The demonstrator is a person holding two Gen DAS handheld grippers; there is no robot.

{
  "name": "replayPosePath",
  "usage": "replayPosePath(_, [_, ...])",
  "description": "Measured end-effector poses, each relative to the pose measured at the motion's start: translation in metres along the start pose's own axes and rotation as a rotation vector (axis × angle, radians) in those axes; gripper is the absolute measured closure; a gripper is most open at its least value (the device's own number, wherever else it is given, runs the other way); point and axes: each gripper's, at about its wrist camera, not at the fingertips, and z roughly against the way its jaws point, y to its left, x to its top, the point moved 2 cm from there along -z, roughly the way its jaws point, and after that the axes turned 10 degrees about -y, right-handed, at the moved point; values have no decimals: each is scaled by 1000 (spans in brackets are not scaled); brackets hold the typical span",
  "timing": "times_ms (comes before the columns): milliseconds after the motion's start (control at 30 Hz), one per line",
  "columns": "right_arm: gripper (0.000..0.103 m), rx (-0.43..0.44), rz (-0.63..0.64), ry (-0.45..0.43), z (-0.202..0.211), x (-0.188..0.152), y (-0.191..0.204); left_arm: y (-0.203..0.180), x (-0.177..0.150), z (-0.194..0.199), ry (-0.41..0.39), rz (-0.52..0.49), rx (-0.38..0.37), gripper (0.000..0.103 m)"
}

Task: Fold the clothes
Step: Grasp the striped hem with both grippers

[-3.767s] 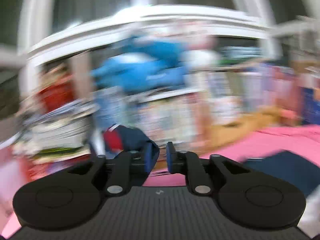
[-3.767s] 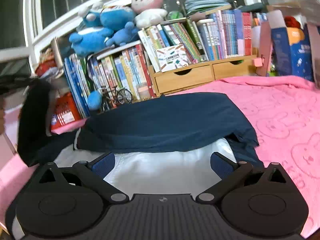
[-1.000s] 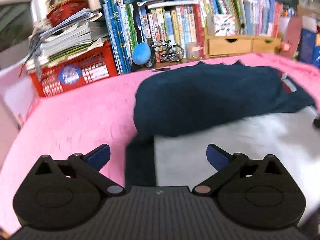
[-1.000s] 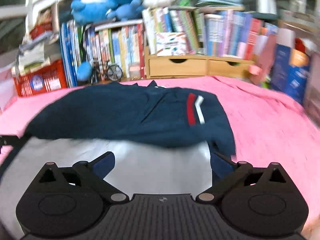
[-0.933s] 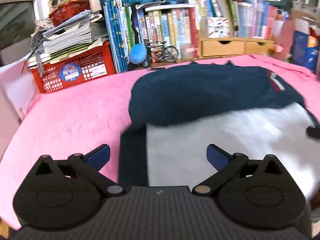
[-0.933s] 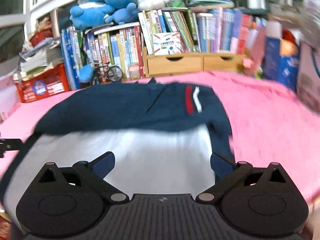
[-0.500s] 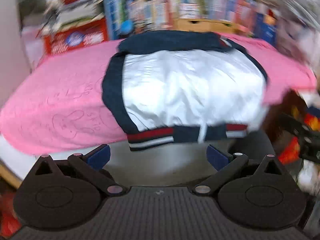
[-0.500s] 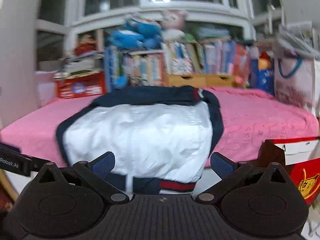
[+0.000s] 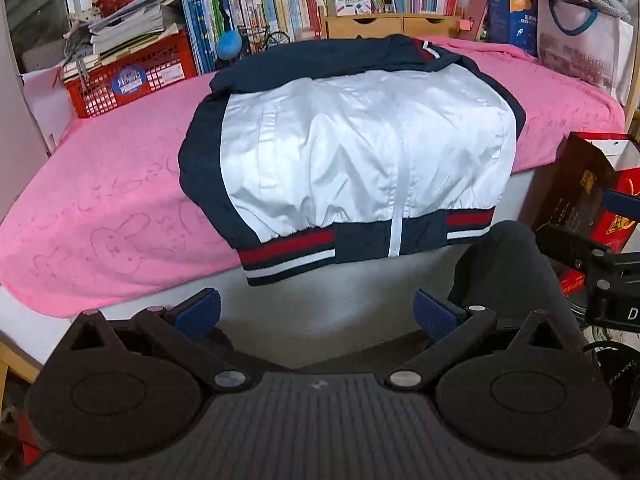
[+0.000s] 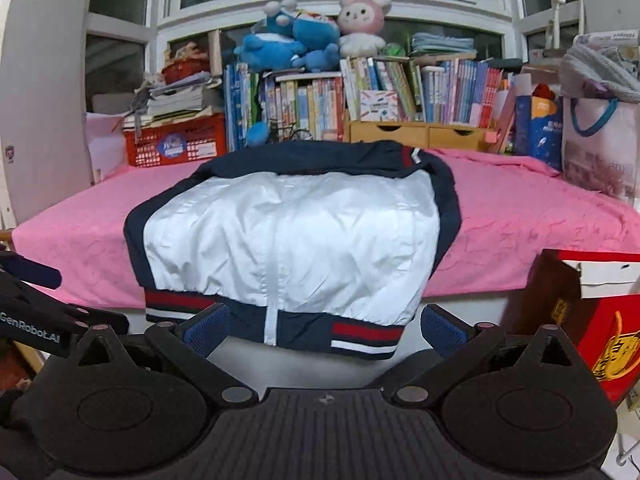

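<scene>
Jacket (image 9: 360, 148) lies folded (hem overhanging); each hand-held gripper (image 9: 316, 314) (image 10: 322, 330) gapes empty.

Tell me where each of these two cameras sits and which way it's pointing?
Left wrist: rides the left gripper, off the bed's front edge, facing the jacket; own open fingers show, the right gripper pokes in at right.
Right wrist: rides the right gripper, lower, facing the jacket and bookshelf; own open fingers show, the left gripper at left.
Shared: jacket, bed, bookshelf, red crate.
</scene>
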Motion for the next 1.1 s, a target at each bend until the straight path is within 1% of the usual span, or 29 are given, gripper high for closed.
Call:
replayPosePath(333, [0, 15, 10, 10, -2, -3, 6, 3, -2, -5, 13, 16, -8, 0])
replayPosePath(367, [0, 14, 11, 4, -2, -3, 5, 6, -1, -6, 1, 18, -16, 0])
replayPosePath(467, [0, 53, 48, -50, -9, -9, -5, 22, 5, -21, -69, 35, -67, 0])
replayPosePath(500, [0, 57, 58, -47, -15, -12, -10, 30, 5, -31, -65, 53, -77, 0])
replayPosePath(533, [0, 58, 57, -31, -22, -14, -16, 39, 5, -42, -61, 72, -87, 0])
replayPosePath(633, [0, 49, 10, 16, -44, -18, -34, 59, 6, -72, -16, 133, -113, 0])
replayPosePath(733, [0, 51, -69, 44, -69, -20, -56, 73, 6, -96, 0, 170, -138, 0])
replayPosePath(767, [0, 54, -76, 53, -76, -21, -60, 76, 6, -103, 1, 166, -142, 0])
replayPosePath(867, [0, 54, -36, 85, -101, -25, -66, 79, 6, -121, 11, 139, -148, 0])
replayPosePath(967, [0, 58, -29, 132, -127, -31, -78, 80, 3, -142, 60, 123, -176, 0])
replayPosePath(1100, [0, 71, -36, 179, -152, -39, -89, 79, -2, -164, 97, 127, -202, 0])
